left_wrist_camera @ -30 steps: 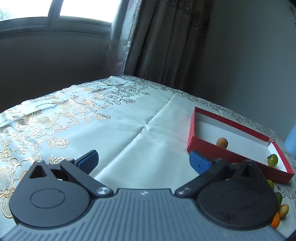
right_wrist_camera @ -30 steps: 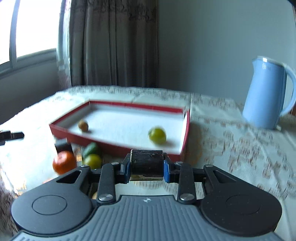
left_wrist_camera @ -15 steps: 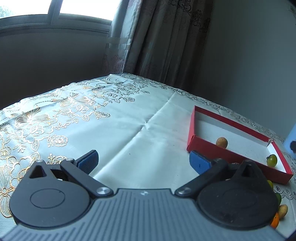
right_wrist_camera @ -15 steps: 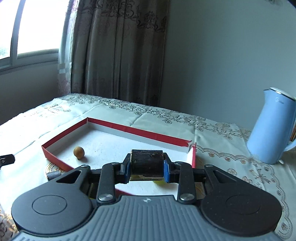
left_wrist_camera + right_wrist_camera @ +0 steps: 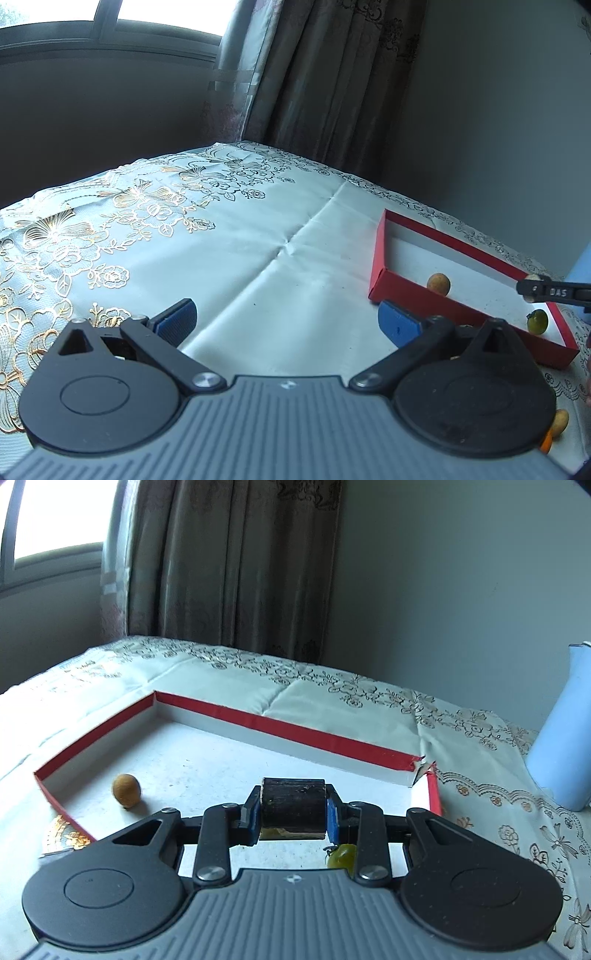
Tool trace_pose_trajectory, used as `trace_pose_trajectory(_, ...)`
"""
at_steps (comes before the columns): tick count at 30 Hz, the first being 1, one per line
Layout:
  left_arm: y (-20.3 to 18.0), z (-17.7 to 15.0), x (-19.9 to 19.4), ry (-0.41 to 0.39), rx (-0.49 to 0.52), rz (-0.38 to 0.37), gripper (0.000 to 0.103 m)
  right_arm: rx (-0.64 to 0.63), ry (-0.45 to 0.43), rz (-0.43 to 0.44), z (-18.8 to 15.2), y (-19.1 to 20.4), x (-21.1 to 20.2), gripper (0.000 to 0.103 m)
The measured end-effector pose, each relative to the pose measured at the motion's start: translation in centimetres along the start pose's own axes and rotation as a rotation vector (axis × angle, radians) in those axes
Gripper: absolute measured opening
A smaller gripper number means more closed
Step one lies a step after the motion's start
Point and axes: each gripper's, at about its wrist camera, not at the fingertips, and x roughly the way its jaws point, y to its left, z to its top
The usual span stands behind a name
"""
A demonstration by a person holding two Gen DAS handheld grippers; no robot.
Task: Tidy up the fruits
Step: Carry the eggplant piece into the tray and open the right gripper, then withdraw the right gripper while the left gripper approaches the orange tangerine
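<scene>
Fruit, dark and stubby (image 5: 293,805), sits clamped crosswise in the right gripper (image 5: 293,814) above the red tray (image 5: 303,731); left gripper (image 5: 284,317) gapes empty.

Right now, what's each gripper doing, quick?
Left gripper: open, holding nothing.
Right gripper: closed on a dark block, above the red tray.

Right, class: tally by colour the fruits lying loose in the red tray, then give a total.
Brown round fruit: 1
Yellow-green fruit: 1
Total: 2
Not counted: the dark piece held in the right gripper.
</scene>
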Motion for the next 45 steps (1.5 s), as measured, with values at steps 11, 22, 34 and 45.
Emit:
trace_pose_trajectory(11,0.2,0.1,0.1,0.010,-0.013,-0.009,0.103,0.042,0.078,0.000,-1.1,-0.8,3.1,0.035)
trace_pose_trajectory(22,0.2,0.1,0.4,0.026,-0.019,0.011,0.103,0.230,-0.154,-0.006,-1.9,-7.9,-5.9,0.066)
trace_pose_trajectory(34,-2.3,-0.4,-1.8,0.015,0.074,0.053,0.103,0.523,-0.183,-0.169,-7.6,-17.2,-6.5,0.075)
trace_pose_trajectory(45,-12.5,-4.5,-6.3,0.062,0.451,-0.143,0.093,0.528,-0.211,-0.120,-7.6,-16.9,-7.2,0.075)
